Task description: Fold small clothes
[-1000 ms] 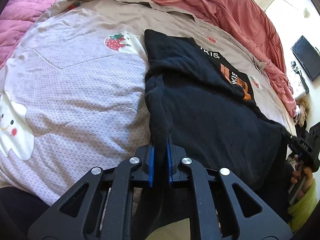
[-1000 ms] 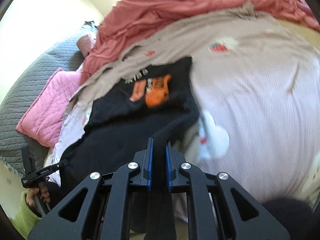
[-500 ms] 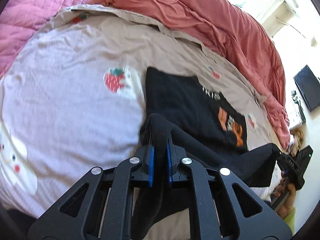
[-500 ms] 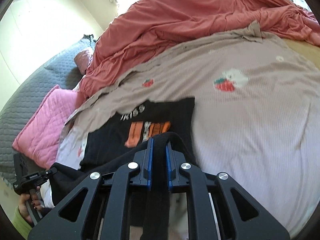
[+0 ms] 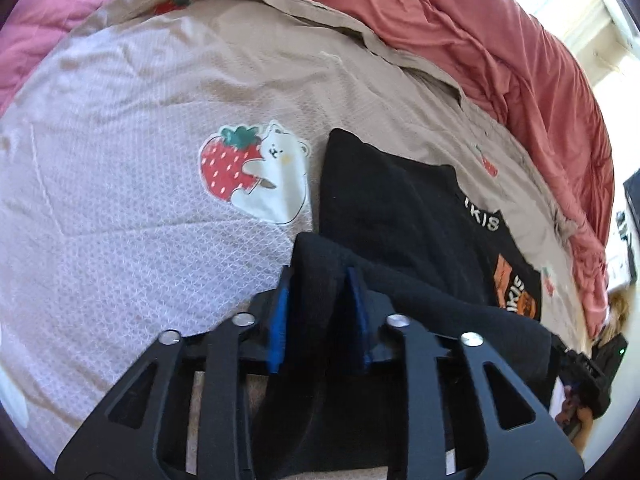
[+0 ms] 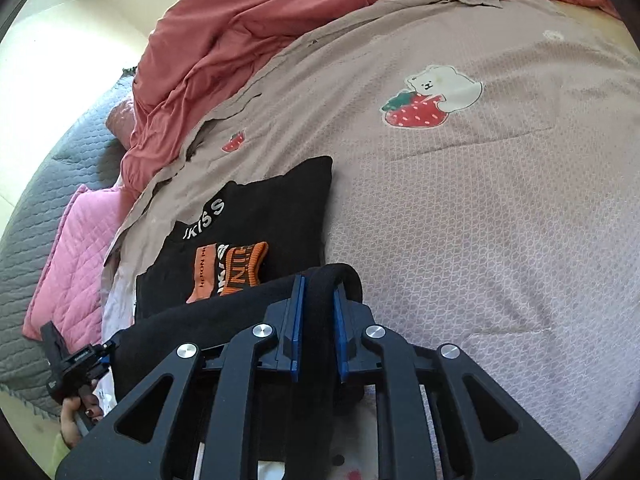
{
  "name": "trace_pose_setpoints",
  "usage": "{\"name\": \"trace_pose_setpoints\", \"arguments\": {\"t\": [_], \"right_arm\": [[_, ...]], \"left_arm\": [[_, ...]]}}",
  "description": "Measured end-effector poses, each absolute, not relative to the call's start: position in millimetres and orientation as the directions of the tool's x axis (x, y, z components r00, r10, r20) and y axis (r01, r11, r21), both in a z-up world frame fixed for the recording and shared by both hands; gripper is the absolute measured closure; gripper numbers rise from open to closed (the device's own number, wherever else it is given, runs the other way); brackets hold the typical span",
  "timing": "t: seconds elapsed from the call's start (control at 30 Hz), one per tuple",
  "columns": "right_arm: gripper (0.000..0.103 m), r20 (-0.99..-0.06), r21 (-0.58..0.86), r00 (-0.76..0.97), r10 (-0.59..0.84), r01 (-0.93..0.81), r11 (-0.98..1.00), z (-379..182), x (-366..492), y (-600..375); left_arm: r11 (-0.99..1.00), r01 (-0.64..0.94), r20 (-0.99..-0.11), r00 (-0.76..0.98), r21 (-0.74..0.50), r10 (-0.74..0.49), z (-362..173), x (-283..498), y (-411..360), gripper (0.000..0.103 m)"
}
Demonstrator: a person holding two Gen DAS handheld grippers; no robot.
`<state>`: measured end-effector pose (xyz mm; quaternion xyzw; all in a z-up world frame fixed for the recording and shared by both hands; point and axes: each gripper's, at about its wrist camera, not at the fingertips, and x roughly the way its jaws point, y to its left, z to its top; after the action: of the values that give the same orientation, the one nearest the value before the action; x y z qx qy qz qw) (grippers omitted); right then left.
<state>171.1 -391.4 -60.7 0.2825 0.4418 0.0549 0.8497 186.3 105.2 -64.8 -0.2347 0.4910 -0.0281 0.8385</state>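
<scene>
A small black garment [image 5: 384, 208] with white lettering and an orange patch [image 6: 228, 272] lies on the bed. Its near edge is lifted and carried over the flat part. My left gripper [image 5: 318, 280] is shut on one corner of that lifted edge. My right gripper [image 6: 316, 288] is shut on the other corner. Each gripper shows small in the other's view: the right one [image 5: 580, 364] and the left one [image 6: 76, 360]. The black cloth hangs between them and hides the garment's lower half.
The bed has a beige sheet [image 5: 140, 160] printed with strawberries and bears [image 6: 432, 100]. A rumpled red duvet [image 5: 500, 40] lies along the far side. Pink quilted pillows [image 6: 76, 248] and a grey quilt [image 6: 24, 240] lie to the left in the right wrist view.
Both grippers have lifted the garment's near edge and carried it forward over the flat part. The fold now covers more of the garment and nears the orange patch.
</scene>
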Motion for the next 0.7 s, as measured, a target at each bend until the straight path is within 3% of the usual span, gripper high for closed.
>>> {"name": "trace_pose_setpoints", "arguments": {"t": [0.03, 0.1, 0.43, 0.53, 0.7], "right_arm": [[0.078, -0.726, 0.518, 0.601, 0.335, 0.157, 0.841, -58, 170, -391], [0.063, -0.72, 0.514, 0.607, 0.335, 0.143, 0.846, -51, 167, -390], [0.048, -0.699, 0.555, 0.601, 0.388, 0.113, 0.824, -41, 135, -388], [0.043, -0.731, 0.507, 0.579, 0.361, 0.107, 0.855, -40, 127, -376], [0.043, -0.787, 0.455, 0.513, 0.344, 0.105, 0.884, -50, 111, -357]], "left_arm": [[0.876, -0.193, -0.8, 0.526, -0.442, -0.288, -63, 180, 109, 0.063], [0.86, -0.199, -0.783, 0.543, -0.47, -0.302, -59, 170, 114, 0.057], [0.866, -0.14, -0.771, 0.538, -0.48, -0.341, -46, 125, 108, 0.039], [0.89, -0.121, -0.799, 0.506, -0.439, -0.325, -53, 119, 99, 0.036], [0.902, -0.109, -0.824, 0.464, -0.419, -0.327, -66, 112, 92, 0.035]]}}
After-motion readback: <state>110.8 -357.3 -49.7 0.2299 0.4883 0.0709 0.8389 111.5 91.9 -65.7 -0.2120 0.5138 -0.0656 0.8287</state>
